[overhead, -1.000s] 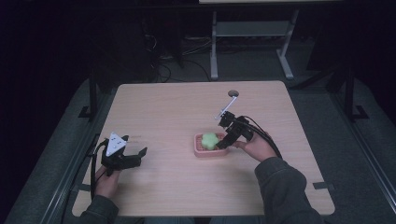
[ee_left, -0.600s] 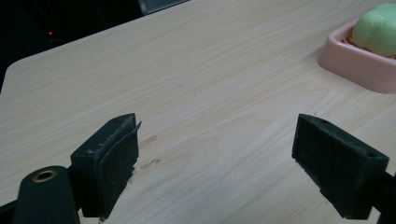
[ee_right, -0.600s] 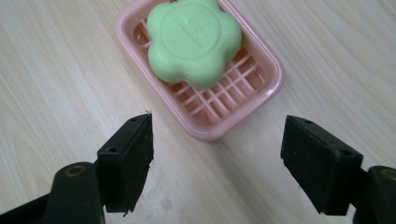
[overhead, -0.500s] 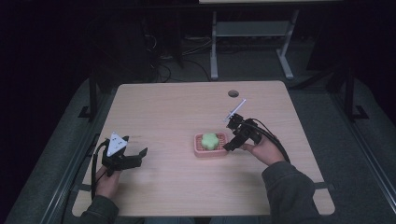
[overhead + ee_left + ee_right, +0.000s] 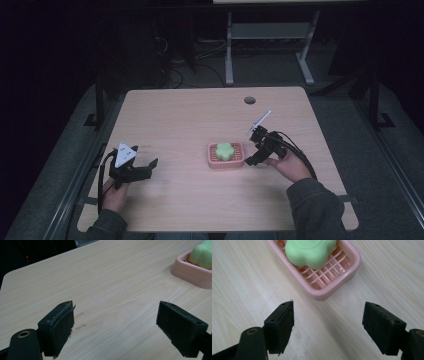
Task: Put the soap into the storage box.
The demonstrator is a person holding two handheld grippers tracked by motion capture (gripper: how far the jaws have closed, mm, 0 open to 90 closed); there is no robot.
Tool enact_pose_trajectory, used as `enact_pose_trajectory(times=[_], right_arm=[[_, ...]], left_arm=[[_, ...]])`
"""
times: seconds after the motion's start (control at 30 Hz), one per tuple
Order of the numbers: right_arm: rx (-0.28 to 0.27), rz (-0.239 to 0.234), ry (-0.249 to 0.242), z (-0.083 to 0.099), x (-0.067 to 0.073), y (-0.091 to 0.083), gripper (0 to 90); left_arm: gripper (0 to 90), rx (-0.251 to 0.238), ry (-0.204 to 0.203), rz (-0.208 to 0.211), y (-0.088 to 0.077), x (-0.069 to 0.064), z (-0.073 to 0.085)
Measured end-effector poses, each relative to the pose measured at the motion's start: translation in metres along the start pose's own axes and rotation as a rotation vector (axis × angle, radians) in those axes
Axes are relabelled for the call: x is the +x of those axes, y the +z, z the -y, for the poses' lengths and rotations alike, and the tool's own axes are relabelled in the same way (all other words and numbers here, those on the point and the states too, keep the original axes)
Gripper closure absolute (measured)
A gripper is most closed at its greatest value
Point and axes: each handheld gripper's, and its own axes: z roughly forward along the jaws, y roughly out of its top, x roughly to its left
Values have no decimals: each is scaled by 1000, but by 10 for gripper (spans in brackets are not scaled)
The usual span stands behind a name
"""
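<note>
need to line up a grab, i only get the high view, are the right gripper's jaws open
Observer: Yes. In the right gripper view the right gripper has its jaws spread wide, with bare table between them.
Operator: is there anything under the green thing in the dish
Observer: The pink soap dish has a slatted grid floor, and the green soap rests on that grid.
Operator: is the soap round
Observer: No, its outline is lobed, like a flower.
Operator: left jaws open too
Observer: Yes. The left gripper has its jaws wide apart over bare wood, with the dish off at the upper right of its view.
</note>
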Motion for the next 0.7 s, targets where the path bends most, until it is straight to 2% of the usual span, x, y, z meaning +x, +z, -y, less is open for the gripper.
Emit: enact_pose_trajectory(times=[0.7], right_arm=[[-9,-12,51,34,-7,2,252]], left_arm=[[142,7,3,2,1,-1,1]])
